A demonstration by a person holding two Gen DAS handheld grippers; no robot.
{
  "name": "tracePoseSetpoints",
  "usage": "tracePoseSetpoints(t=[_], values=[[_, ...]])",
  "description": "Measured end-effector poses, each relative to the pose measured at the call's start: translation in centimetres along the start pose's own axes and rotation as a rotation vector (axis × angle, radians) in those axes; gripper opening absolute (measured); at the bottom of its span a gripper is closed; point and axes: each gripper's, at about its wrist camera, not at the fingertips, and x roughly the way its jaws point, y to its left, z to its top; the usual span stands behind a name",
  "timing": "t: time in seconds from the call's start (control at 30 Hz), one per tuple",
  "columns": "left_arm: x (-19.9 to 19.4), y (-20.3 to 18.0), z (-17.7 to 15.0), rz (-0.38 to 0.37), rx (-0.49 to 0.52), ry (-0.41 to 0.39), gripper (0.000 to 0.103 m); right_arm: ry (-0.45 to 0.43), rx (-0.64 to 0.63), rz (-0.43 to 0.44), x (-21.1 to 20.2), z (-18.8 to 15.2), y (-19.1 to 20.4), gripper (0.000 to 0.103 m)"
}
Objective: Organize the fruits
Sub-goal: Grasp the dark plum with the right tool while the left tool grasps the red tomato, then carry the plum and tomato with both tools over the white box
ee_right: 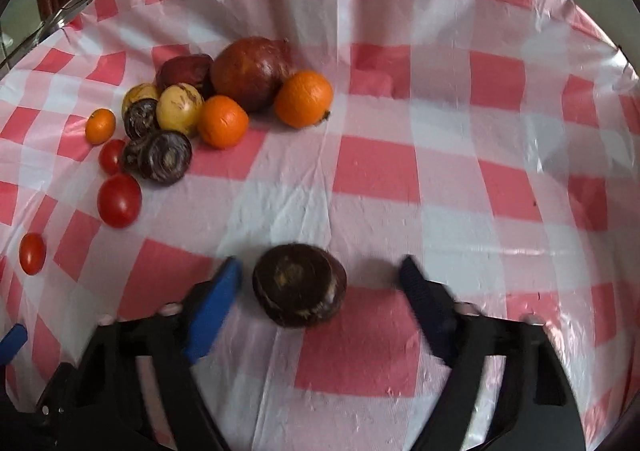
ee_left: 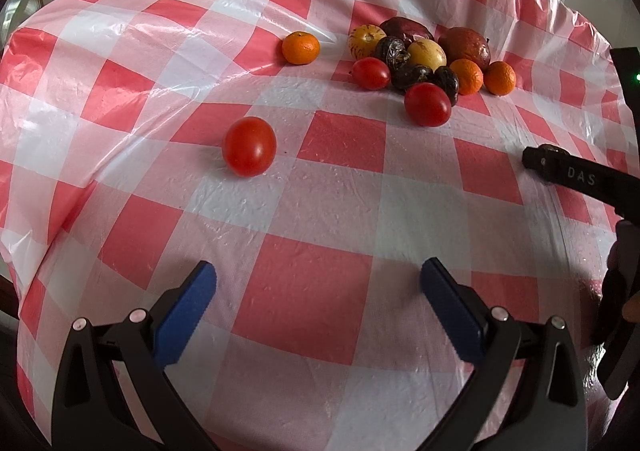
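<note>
while seen from the left wrist: left hand-held gripper (ee_left: 318,277) spread apart, holding nothing; lone tomato (ee_left: 249,146) well short of fruit pile (ee_left: 424,55), on worktop (ee_left: 340,219).
right wrist: right hand-held gripper (ee_right: 320,275) spread apart; dark fruit (ee_right: 299,285) between its fingers, well short of the pile.

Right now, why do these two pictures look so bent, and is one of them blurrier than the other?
Both views come through fisheye lenses, so the checked tablecloth bulges and dark corners frame each picture. The left wrist view is sharp, with window glare on the plastic cloth at its left. The right wrist view is softer: the right gripper and the dark fruit between its fingers are smeared, most likely by motion.
</note>
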Motion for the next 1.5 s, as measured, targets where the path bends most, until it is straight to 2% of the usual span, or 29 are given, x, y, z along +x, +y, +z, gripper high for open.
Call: tracePoseSetpoints(t=[0.03,0.07,0.1,0.17,0.27,0.33,0.47,0.53,0.7,0.77,0.83,0.97,1.3,1.5], values=[[0.0,0.0,0.0,0.0,0.0,0.0,0.102,-0.011,-0.005,0.003,-0.2,-0.1,0.1,0.058],[0.0,0.0,0.0,0.001,0.0,0.0,0.102,-0.021,-0.011,0.006,-0.3,-0.3,0.2,0.044],[0.0,0.0,0.0,0.001,0.001,0.002,0.102,-0.03,-0.012,0.005,-0.5,-0.4,0.3,0.04],[0.1,-0.1,0.0,0.001,-0.002,0.005,0.102,-0.038,0.019,-0.003,-0.7,-0.5,-0.3,0.04],[0.3,-0.2,0.5,-0.001,-0.012,0.009,0.099,-0.054,0.107,0.056,-0.9,-0.4,-2.0,0.04],[0.6,-0.6,1.2,-0.011,-0.013,-0.011,0.087,-0.066,0.16,0.079,-1.0,-0.4,-3.0,0.04],[2.0,-2.5,3.5,-0.04,0.0,-0.024,0.081,-0.073,0.253,0.109,-0.9,-0.5,-4.7,0.04],[2.9,-3.9,5.1,-0.047,0.014,-0.031,0.072,-0.079,0.284,0.125,-0.8,-0.6,-5.3,0.04],[5.2,-6.7,8.7,-0.059,0.042,-0.053,0.065,-0.083,0.303,0.141,-0.8,-0.7,-5.5,0.04],[6.0,-7.4,9.8,-0.08,0.052,-0.05,0.053,-0.083,0.307,0.147,-0.8,-0.8,-5.5,0.04],[6.1,-7.8,10.2,-0.081,0.061,-0.053,0.038,-0.084,0.308,0.148,-0.8,-0.8,-5.5,0.04],[5.2,-7.3,9.6,-0.107,0.025,-0.071,0.037,-0.087,0.314,0.154,-0.9,-0.9,-5.6,0.04],[-2.3,-4.0,5.3,-0.081,-0.081,-0.235,0.037,-0.105,0.382,0.217,-0.9,-1.0,-6.9,0.04],[-4.7,-1.6,1.9,-0.088,-0.124,-0.224,0.037,-0.127,0.363,0.215,-1.3,-1.0,-6.6,0.04]])
